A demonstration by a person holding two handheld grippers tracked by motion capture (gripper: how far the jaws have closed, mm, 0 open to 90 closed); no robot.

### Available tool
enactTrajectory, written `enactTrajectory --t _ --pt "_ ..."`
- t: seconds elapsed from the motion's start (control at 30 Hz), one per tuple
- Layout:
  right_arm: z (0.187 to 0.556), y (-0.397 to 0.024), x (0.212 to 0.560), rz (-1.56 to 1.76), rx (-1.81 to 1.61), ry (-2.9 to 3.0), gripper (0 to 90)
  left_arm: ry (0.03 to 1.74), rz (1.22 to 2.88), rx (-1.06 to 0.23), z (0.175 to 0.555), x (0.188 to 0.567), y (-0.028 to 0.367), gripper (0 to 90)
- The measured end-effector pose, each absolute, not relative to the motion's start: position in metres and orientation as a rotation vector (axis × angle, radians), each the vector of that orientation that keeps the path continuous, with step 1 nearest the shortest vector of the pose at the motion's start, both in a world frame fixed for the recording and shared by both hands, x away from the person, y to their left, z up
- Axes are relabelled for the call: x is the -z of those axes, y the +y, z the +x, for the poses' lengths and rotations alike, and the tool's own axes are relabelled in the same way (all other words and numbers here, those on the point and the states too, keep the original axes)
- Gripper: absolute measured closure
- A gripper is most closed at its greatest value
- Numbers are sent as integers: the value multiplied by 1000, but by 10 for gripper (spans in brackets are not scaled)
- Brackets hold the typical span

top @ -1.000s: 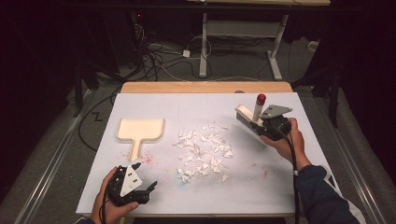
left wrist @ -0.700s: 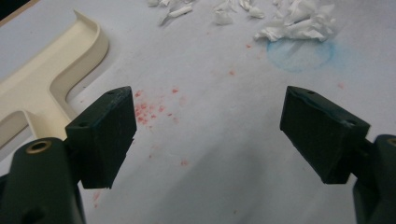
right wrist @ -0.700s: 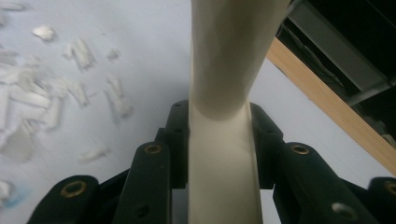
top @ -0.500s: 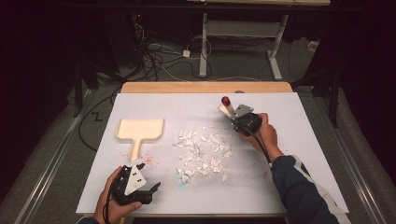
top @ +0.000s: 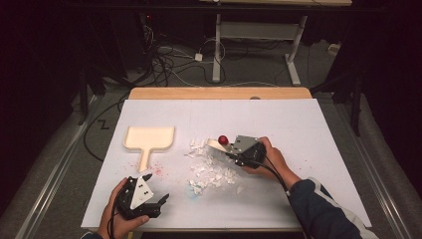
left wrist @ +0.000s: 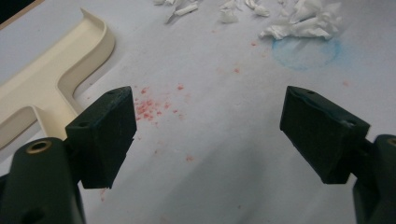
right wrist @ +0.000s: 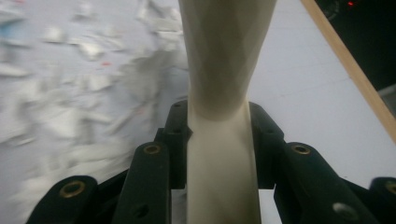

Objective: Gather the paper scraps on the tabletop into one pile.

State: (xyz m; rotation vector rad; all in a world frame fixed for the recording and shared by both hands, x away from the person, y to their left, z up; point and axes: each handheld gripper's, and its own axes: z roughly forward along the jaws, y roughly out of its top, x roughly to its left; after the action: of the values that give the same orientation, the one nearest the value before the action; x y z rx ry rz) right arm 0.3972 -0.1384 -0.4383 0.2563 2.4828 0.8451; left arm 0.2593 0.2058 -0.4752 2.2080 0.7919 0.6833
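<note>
Overall, a white sheet point(top: 308, 149) is spread over the bench point(top: 219, 93), with a dark room, floor cables point(top: 169, 64) and a white frame point(top: 259, 35) seen beyond. Left of the paper scraps point(top: 211, 167), a cream dustpan point(top: 148, 139) lies flat; nearer the person, the left gripper point(top: 158, 203) is held low with its jaws wide apart over red specks point(left wrist: 152, 109). At the scraps' right edge, the right gripper point(top: 230, 152) is closed on a cream brush point(right wrist: 223, 70) with a red knob point(top: 223, 140). The scraps are blurred in the right gripper view, and the bristles cannot be made out.
</note>
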Motion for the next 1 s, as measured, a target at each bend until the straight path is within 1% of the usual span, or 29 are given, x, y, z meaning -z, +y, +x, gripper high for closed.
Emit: enactTrajectory --t 0.23,0.47,0.63,0.73,0.83,0.87,0.93,1.0 --pt "367 -151 429 179 -891 2528 676 797 2210 -689 259 474 205 179" --pt "370 -165 408 226 -955 2481 678 808 2206 -702 257 473 206 179" --pt "388 -168 395 266 -948 2436 677 821 2201 -710 254 473 208 179" --pt "403 -163 393 303 -950 2384 677 825 2191 -722 254 473 209 179" --pt "423 -152 396 328 -932 2348 677 820 2203 -718 255 473 208 192" --pt "423 -152 396 328 -932 2348 677 820 2203 -718 255 473 208 192" --pt "444 -137 406 360 -880 2323 678 825 2216 -709 255 475 206 192" --pt "450 -132 410 371 -863 2315 678 819 2220 -706 255 475 207 190"
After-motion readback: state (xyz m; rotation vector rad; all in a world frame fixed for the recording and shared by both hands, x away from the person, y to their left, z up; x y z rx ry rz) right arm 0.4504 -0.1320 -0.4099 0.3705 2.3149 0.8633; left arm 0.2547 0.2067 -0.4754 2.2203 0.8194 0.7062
